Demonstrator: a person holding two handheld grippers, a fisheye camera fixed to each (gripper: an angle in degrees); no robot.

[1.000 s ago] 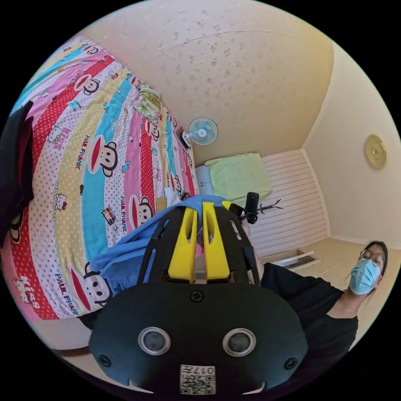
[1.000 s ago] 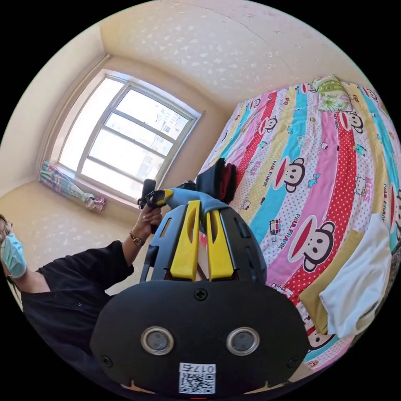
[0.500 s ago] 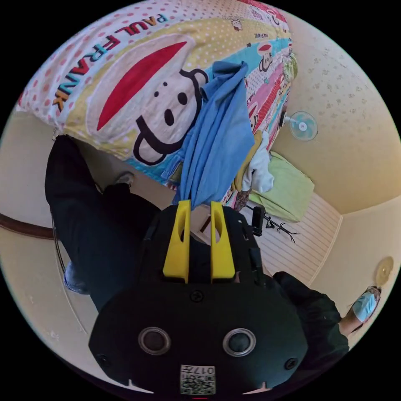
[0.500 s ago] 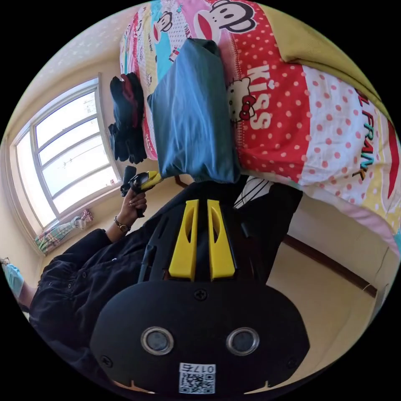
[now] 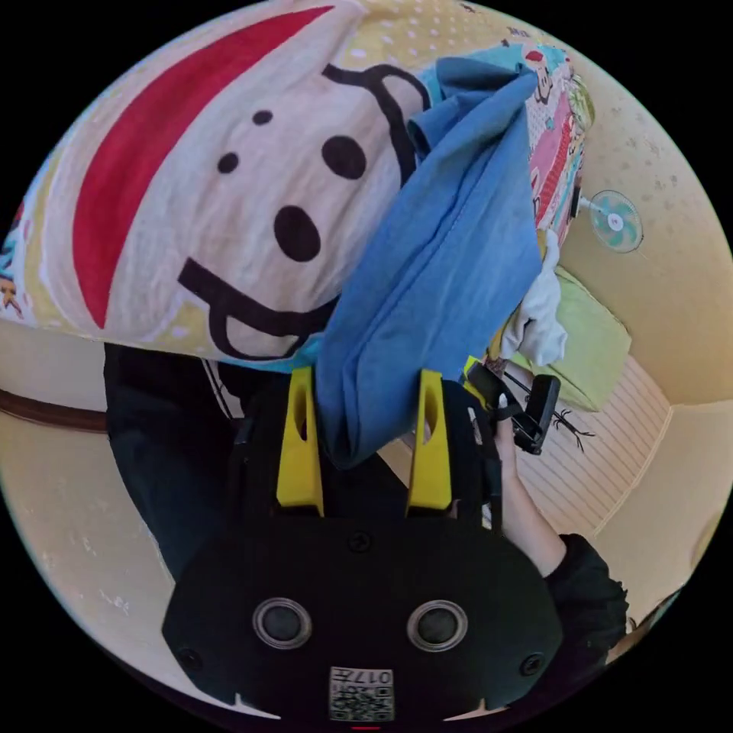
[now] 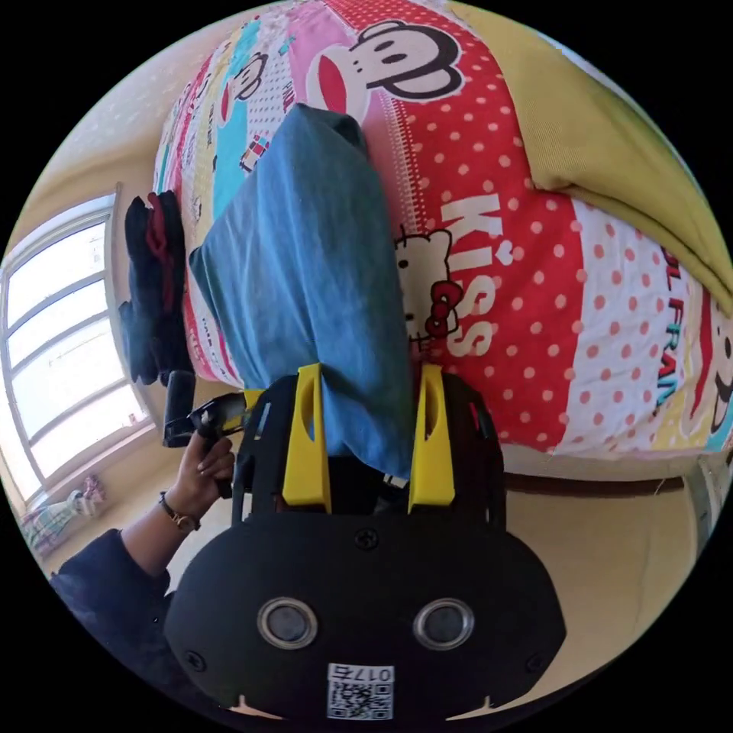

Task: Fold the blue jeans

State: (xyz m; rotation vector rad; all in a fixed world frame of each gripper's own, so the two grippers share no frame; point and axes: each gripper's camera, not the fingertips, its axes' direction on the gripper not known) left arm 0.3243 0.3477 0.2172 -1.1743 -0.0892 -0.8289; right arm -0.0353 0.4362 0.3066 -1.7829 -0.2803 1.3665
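In the left gripper view, the left tongs (image 5: 365,427) stand with their yellow jaws spread wide; the blue jeans (image 5: 450,259) run from the upper middle of the frame down between them, and neither jaw seems to press the cloth. The right gripper view tells the same of the right tongs (image 6: 369,431): jaws parted, the denim's lower edge hanging loose in the gap. The jeans lie in a long doubled strip on the cartoon-print bedsheet (image 6: 550,252), their near end drooping over the bed's edge, likely because that end has just been laid down and let go. A dark pile of clothes (image 6: 153,290) sits at the left of that view. In the left gripper view, a white garment (image 5: 538,324) lies right of centre, beyond the jeans.
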